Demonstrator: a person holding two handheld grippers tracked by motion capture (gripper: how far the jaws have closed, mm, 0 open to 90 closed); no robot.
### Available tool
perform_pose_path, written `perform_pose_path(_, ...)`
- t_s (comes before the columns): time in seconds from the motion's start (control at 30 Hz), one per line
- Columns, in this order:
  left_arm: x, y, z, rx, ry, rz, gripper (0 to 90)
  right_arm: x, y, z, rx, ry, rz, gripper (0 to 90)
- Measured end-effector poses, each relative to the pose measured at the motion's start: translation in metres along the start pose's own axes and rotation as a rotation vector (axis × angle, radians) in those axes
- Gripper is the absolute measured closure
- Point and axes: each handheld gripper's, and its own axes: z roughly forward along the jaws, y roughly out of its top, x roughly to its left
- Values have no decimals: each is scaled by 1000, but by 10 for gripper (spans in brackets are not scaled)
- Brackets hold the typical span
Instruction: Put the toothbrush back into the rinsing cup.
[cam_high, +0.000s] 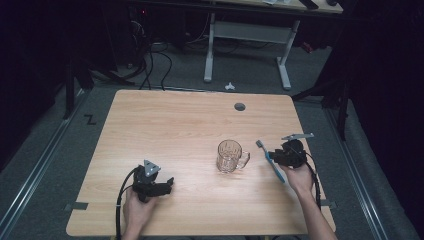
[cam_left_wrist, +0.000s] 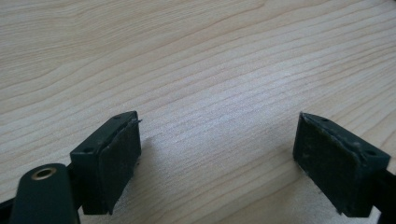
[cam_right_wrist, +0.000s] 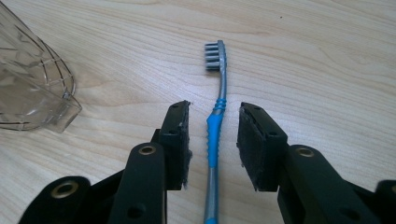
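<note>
The high view looks forward and down from above the person's side, far enough back to take in the whole wooden table (cam_high: 190, 130) and the floor toward 12 o'clock; forearms enter at 6 o'clock. The left gripper view rides low on the left gripper (cam_high: 167, 186) — near the 7 o'clock part of the table — and looks along its jaws at bare wood grain from very close. The right gripper view sits on the right gripper (cam_right_wrist: 213, 140), at about 4 o'clock, also close to the surface. It shares with the high view the toothbrush (cam_right_wrist: 215, 116) and the glass mug (cam_right_wrist: 32, 88).
</note>
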Motion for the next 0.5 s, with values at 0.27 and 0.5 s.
perform_pose_path(0.27,0,0,0,0,0,0,156,1,10,11,71,-17,-17,647)
perform_pose_path(0.5,0,0,0,0,0,1,156,1,15,21,125,-27,-26,669)
